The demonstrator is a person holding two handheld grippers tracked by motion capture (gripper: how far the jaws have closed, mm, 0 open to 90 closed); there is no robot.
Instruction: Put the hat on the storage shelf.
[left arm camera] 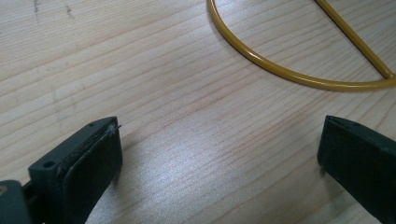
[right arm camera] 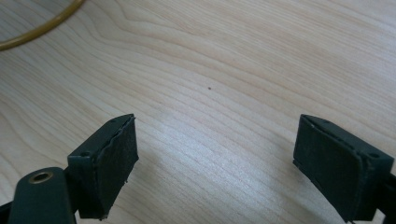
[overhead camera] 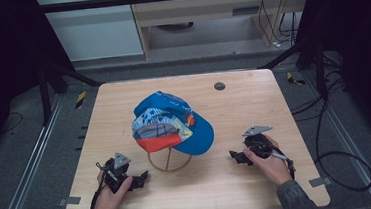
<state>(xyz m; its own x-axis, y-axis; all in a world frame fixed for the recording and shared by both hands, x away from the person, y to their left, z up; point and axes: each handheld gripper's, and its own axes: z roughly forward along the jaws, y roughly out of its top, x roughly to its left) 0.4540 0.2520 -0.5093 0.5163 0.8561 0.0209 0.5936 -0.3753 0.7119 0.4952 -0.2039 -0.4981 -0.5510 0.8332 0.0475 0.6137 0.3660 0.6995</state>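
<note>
Your left hand-held gripper (overhead camera: 142,179) sits low & left of centre in the high view, resting on the worktop (overhead camera: 253,104). Its jaws are wide apart w/ nothing between them, just bare wood. Your right hand-held gripper (overhead camera: 236,156) is low & right of centre, jaws also wide apart & empty.

Between the two, near mid-frame, a cap (overhead camera: 172,124) sits on a thin wire stand (overhead camera: 170,162). The cap is cloth: blue top, a patch w/ red, white & yellow, and a flat blue brim that points to the lower right. It looks light & soft, so I think the top will squash if you pinch it. The brim looks stiffer, prob. the best spot to grab, by its edge.

The stand is a yellow-brown ring w/ a rod rising from it. It looks hard, smooth & shiny in the left gripper view (left arm camera: 299,77). It may tip or slide if you pull the cap sideways, so lift up.

The worktop is pale wood w/ fine grain lines.
</note>
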